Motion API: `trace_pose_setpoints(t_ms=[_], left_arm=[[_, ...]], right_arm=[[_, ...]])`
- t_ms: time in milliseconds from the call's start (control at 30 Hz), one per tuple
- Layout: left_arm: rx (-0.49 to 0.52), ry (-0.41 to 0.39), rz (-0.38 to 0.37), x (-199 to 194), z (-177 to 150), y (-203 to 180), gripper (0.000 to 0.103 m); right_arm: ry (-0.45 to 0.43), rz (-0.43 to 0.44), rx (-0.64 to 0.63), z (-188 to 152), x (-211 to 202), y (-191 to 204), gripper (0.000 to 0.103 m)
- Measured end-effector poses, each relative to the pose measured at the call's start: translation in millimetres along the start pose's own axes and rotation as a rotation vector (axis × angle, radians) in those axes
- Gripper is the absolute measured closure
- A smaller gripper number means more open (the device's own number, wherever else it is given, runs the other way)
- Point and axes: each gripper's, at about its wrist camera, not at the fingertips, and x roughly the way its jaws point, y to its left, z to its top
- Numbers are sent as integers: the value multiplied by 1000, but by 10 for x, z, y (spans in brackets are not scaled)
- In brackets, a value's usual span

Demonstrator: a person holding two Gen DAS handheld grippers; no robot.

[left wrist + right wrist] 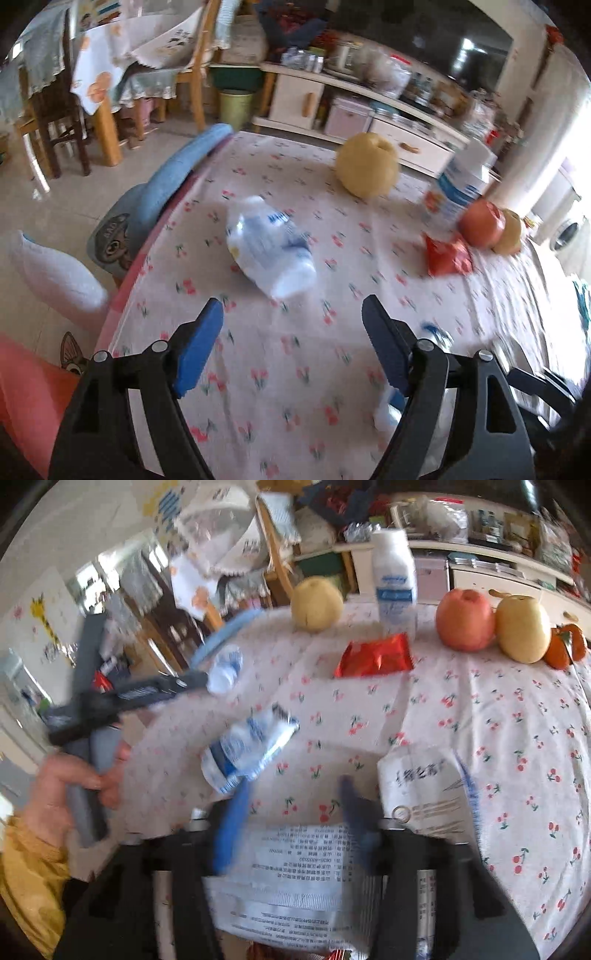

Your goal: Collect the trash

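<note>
A crushed clear plastic bottle with a blue-and-white label (271,246) is seen lying on a cherry-print tablecloth (266,369), beyond the parted blue-padded jaws of the left gripper (293,314). Nothing is held between them. Behind, a round yellow pear (367,165) and a crumpled red wrapper (447,254) are pictured.

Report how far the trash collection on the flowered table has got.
Done: nothing visibly collected; the white printed bag under the right gripper shows no trash inside. In hand: nothing; left gripper and right gripper stand open. Left: two crushed bottles and the red wrapper on the table.
</note>
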Motion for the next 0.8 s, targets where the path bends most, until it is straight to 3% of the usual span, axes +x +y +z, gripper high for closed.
trace_pose_setpoints(t_ms=[100,167,333,400,467,600,800], left_arm=[[-54,26,33,221,163,48,24],[-61,29,58,325,262,42,24],[-73,80,142,577,410,53,25],[-66,98,176,660,410,66,39],[-35,87,210,666,399,44,41],[-11,81,216,628,338,4,42],[8,65,167,429,154,-49,42]], right_arm=[[-20,-12,-36,28,-64,36,38],[-25,-25,-60,29,-81,48,33],[-14,-32,-63,4,-96,-39,30],[-20,-49,-62,-5,-127,-94,25],[-32,-61,-55,-4,-177,-149,24],[-58,-75,-35,11,-305,-256,24],[-45,-144,-25,-34,-383,-451,24]])
